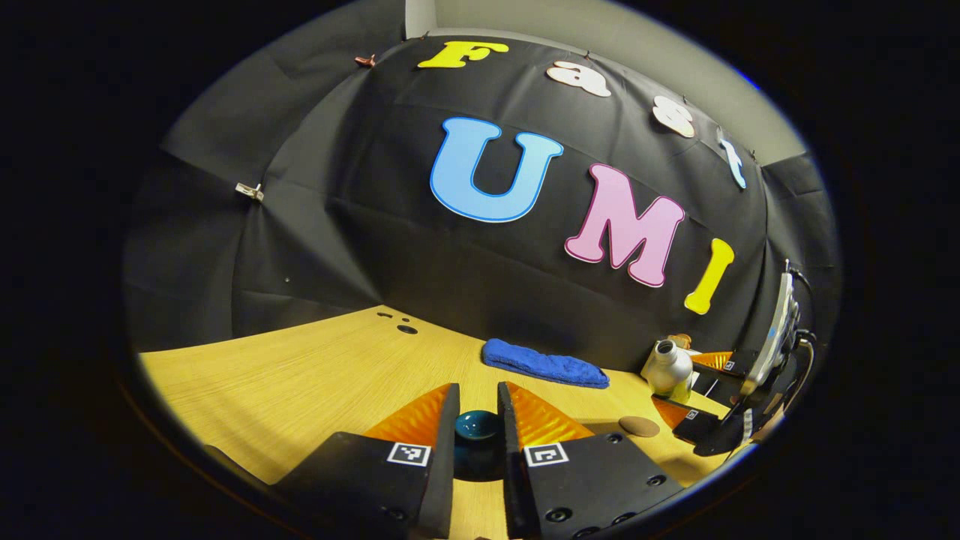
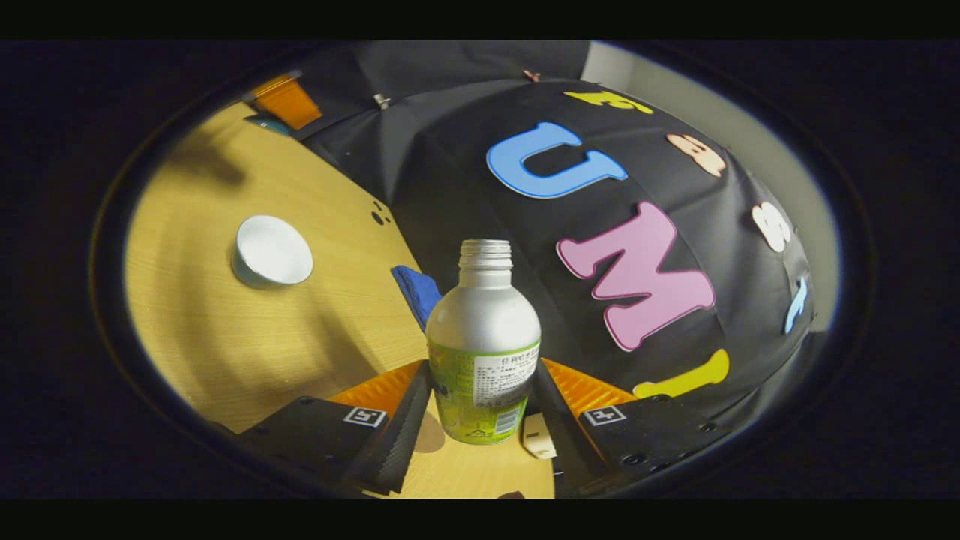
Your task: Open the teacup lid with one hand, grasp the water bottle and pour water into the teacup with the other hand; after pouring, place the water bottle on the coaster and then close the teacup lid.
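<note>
On the wooden table (image 2: 225,337), a blue cloth (image 1: 544,364) near the wall.

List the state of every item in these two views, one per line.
Teacup lid: lifted off, its knob between the left gripper's jaws.
Teacup: uncovered, upright on the table.
Water bottle: capless, held between the right gripper's jaws, tilted toward the teacup.
Coaster: flat on the table, bare.
Blue cloth: lying folded by the booth wall.
</note>
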Demonstrator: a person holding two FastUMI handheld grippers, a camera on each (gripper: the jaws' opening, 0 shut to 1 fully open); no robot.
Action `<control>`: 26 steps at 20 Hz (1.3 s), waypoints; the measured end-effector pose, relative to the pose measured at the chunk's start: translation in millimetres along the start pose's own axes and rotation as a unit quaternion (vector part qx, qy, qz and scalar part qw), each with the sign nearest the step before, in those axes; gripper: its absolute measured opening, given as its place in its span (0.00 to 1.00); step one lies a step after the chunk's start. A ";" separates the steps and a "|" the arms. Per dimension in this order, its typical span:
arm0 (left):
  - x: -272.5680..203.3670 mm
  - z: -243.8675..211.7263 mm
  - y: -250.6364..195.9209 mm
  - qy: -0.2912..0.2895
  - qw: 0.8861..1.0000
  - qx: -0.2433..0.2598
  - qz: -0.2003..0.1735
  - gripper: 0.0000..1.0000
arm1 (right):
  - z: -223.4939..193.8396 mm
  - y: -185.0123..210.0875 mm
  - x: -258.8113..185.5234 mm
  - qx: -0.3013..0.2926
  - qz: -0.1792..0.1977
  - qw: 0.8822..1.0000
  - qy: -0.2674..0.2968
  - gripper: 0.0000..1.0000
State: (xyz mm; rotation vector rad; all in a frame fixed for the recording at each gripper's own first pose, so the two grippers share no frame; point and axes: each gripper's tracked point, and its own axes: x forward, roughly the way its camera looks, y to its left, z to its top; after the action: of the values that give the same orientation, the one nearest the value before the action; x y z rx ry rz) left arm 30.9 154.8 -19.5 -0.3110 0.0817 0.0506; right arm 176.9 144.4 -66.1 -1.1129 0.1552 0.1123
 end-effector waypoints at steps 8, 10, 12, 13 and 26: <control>2.4 -3.3 5.3 0.003 1.000 -0.007 0.002 0.31 | 18.0 21.7 9.0 -0.159 -0.009 0.987 -0.022 0.79; 1.2 -1.4 5.5 0.001 1.000 -0.006 0.002 0.31 | 16.9 27.8 5.8 -0.182 -0.008 0.983 -0.027 0.79; 1.2 -1.7 7.8 0.001 1.000 -0.006 0.004 0.31 | 20.3 33.0 6.8 -0.199 -0.004 0.980 -0.028 0.79; 1.2 -1.5 8.2 0.000 1.000 -0.006 0.005 0.31 | 23.0 35.3 7.4 -0.208 -0.003 0.978 -0.029 0.79; 0.7 -0.3 10.5 0.001 1.000 -0.009 0.006 0.31 | 21.3 46.0 21.9 -0.317 0.009 0.948 -0.033 0.79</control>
State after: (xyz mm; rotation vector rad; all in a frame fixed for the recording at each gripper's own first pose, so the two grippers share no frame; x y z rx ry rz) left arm 30.9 164.7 -23.1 -0.3290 0.0858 0.0622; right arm 192.2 183.9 -101.5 -1.7495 0.0665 0.2253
